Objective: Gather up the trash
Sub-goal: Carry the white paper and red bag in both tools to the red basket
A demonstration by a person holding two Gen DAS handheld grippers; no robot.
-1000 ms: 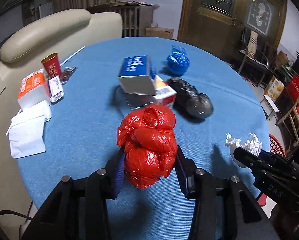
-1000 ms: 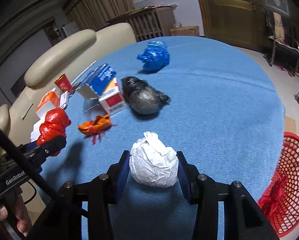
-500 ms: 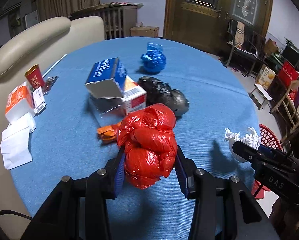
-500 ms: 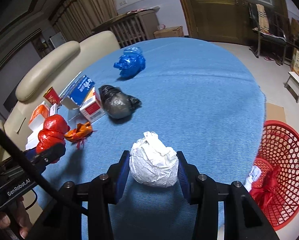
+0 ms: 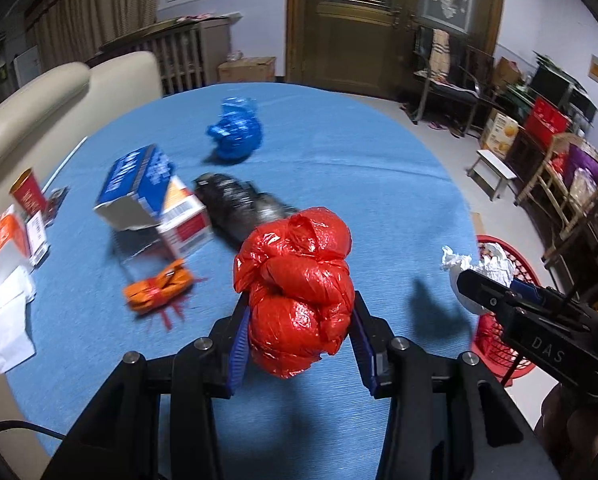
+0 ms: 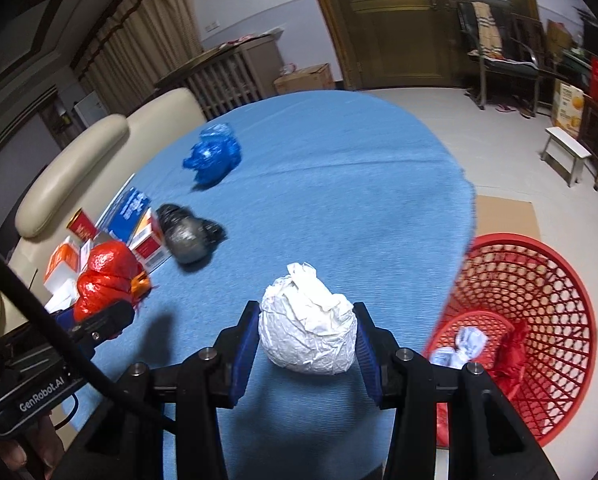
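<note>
My left gripper (image 5: 297,340) is shut on a knotted red plastic bag (image 5: 297,288), held above the blue tablecloth (image 5: 339,152). My right gripper (image 6: 305,340) is shut on a crumpled white paper ball (image 6: 307,324) near the table's right edge. The red mesh basket (image 6: 547,292) stands on the floor just right of the table, with white paper and red plastic in its bottom. On the cloth lie a blue bag (image 5: 235,130), a black bag (image 5: 239,204) and an orange wrapper (image 5: 159,286). The red bag (image 6: 105,280) also shows in the right wrist view.
A blue carton (image 5: 133,184) and a red-and-white box (image 5: 185,224) lie mid-table. A red cup (image 5: 27,194), small boxes and white tissue (image 5: 7,320) sit at the left edge beside a cream sofa (image 5: 39,100). Chairs, a white stool (image 5: 493,166) and cartons crowd the right side of the room.
Both grippers have swung to the right with their loads still gripped. The red basket has come well into the right wrist view, and the table items have slid left in both views.
</note>
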